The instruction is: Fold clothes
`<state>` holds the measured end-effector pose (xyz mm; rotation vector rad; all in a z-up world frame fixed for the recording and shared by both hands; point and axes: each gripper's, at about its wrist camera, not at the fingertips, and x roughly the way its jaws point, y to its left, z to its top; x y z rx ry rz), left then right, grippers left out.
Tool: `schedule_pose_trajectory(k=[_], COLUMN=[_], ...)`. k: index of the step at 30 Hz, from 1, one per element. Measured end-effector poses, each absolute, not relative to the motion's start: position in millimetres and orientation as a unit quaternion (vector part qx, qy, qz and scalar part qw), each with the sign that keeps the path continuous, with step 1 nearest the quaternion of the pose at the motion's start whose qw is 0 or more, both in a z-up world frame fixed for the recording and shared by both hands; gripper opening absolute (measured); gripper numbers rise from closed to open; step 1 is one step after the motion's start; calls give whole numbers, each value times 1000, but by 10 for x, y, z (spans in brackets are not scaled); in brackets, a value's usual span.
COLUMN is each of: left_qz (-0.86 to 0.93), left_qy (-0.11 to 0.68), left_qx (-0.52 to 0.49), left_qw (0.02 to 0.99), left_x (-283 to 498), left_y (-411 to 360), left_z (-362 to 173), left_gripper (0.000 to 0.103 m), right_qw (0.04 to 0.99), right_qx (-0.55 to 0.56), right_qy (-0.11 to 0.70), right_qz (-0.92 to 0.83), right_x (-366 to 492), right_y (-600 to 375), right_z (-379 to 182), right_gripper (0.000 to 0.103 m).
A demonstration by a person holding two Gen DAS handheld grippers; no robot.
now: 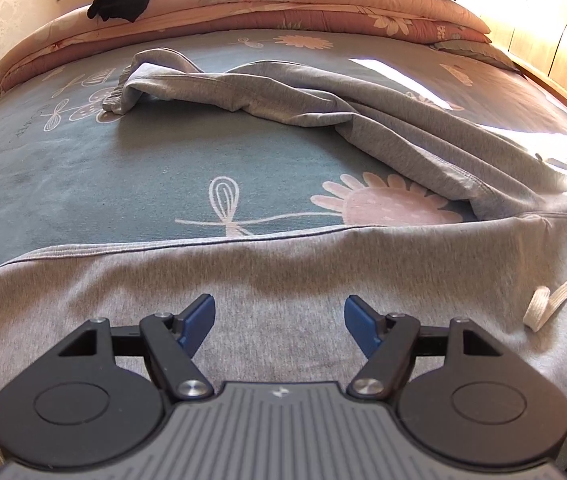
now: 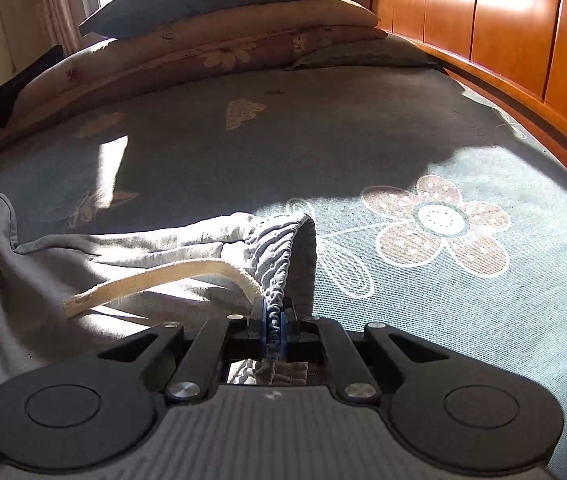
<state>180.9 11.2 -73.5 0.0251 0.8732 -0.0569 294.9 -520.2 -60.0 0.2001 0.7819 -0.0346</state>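
While the blue flowered bedsheet (image 1: 123, 168) spreads under everything, with folded quilts (image 1: 323, 4) stacked at its far edge beside the wooden headboard (image 2: 503, 32), your grey sweatpants (image 1: 283, 92) lie rumpled across it; black letters at their right edge are cut off, unreadable; your left gripper (image 1: 279, 314) hovers released above the cloth; your right gripper (image 2: 273, 320) is clenched on the gathered waistband (image 2: 279, 248), beside the cream drawstring (image 2: 155, 276).

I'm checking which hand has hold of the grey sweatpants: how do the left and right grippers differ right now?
The left gripper is open, its blue fingers spread above a flat trouser leg and gripping nothing; the right gripper is shut on the gathered waistband, lifting it off the bed sheet. Both point downward over the same grey sweatpants.
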Motion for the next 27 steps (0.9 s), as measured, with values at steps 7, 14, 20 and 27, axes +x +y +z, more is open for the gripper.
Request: schedule_pose_trajectory(k=[7, 14, 20, 27], left_qz=[-46, -86, -165, -253], left_qy=[419, 399, 373, 315], left_qx=[4, 31, 120, 266], left_qw=[907, 913, 905, 875], left_x=[1830, 1668, 1457, 964], left_y=[10, -64, -420, -868], left_z=[-751, -668, -668, -635], left_gripper=[72, 72, 72, 72], right_qw=[902, 917, 918, 869], right_qx=[129, 106, 8, -181], right_qy=[407, 379, 394, 389], right_qz=[-56, -57, 54, 245], right_x=[3057, 2448, 1643, 896], right_y=[-5335, -5172, -4461, -3224], right_z=[-889, -442, -252, -445], right_gripper=[22, 30, 37, 37])
